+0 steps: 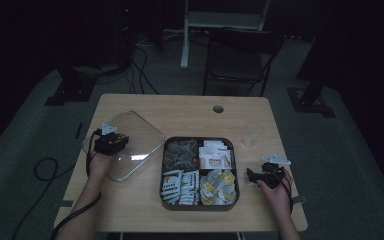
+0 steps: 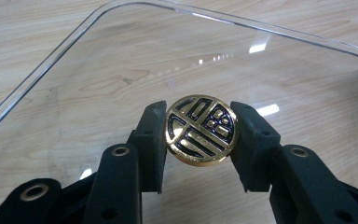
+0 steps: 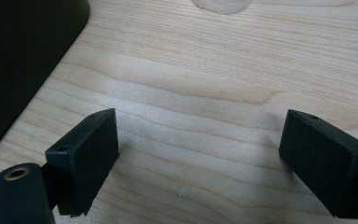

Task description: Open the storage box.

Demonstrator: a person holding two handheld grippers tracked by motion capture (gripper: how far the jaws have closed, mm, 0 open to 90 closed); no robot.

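Table (image 1: 130,205): pale wood, everything is gathered on the near half, within reach of both hands.
Tray (image 1: 199,206): dark, square, four compartments of sachets, at the centre of the table; it stands uncovered, so the packets can be got at.
Clear lid (image 1: 145,131): lies flat at about nine o'clock from the tray, just beside it, out of the way of the compartments.
Left gripper (image 2: 200,140): right over the lid, jaws clenched on the knob, one pad on either side of it, the sensible way to carry a smooth sheet.
Right gripper (image 3: 198,163): at three o'clock from the tray, jaws wide apart with nothing between them, over bare wood, seemingly just waiting.
Gold knob (image 2: 201,130): round, black pattern, at the lid's middle.
Hard to make out: the high view is dim, so the sachet printing is unreadable; whether the lid rests fully on the table I cannot tell; the tray is cut to a dark corner in the right gripper view.
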